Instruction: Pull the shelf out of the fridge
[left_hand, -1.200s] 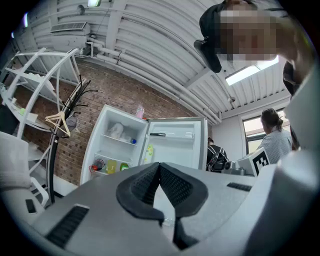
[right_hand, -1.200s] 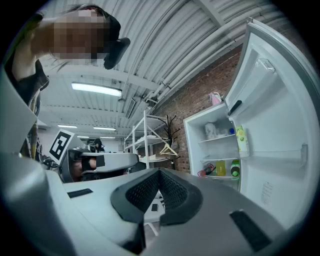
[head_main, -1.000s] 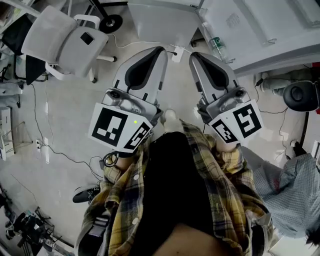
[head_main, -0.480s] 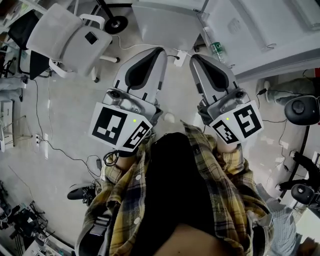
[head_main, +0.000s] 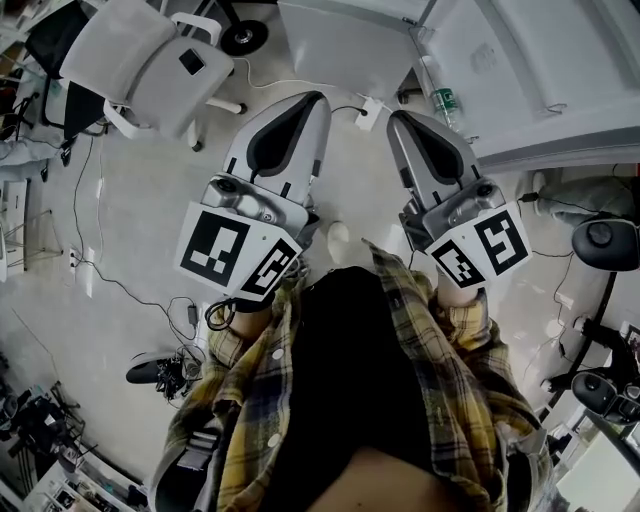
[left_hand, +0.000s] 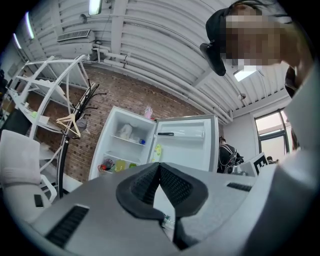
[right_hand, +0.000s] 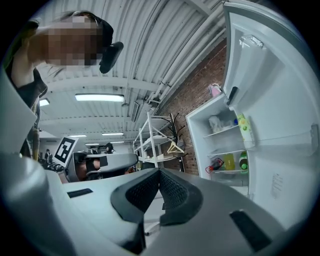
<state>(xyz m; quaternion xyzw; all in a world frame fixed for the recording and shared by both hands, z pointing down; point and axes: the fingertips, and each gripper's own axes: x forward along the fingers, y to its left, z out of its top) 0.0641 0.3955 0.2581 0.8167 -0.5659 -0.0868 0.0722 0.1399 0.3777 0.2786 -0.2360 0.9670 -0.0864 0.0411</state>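
In the head view, I held both tools level in front of my plaid shirt (head_main: 455, 380), side by side and pointing the same way. The left gripper (head_main: 316, 104) and the right gripper (head_main: 397, 120) were pressed closed and empty. I judged this sensible, because nothing was within reach to take. Ahead of them was only bare floor (head_main: 130, 230), with an office chair (head_main: 140, 55) to the left. To the upper right stood the open fridge door (head_main: 500, 70), with a bottle (head_main: 443, 100) in its rack. So the approach to the task was not yet done.

In the left gripper view, the ribbed pads met along one line with nothing between them. Beyond them the fridge (left_hand: 107, 145) stood against a brick wall (left_hand: 95, 95), well apart from the jaws. Its door was swung wide, so the inside was free to reach. The shelf (left_hand: 129, 141) sat in its place inside and carried a pale container; coloured items lay on the level below. A coat stand (left_hand: 75, 117) with a hanger stood just left of the fridge.

In the right gripper view, the pads were likewise together on nothing. The fridge was to the right, and the same shelf was seated in the compartment. A white rack (right_hand: 152, 135) stood farther left along the wall. I judged that the jaws should open before reaching the shelf edge, and that the things on it could slide during the pull.
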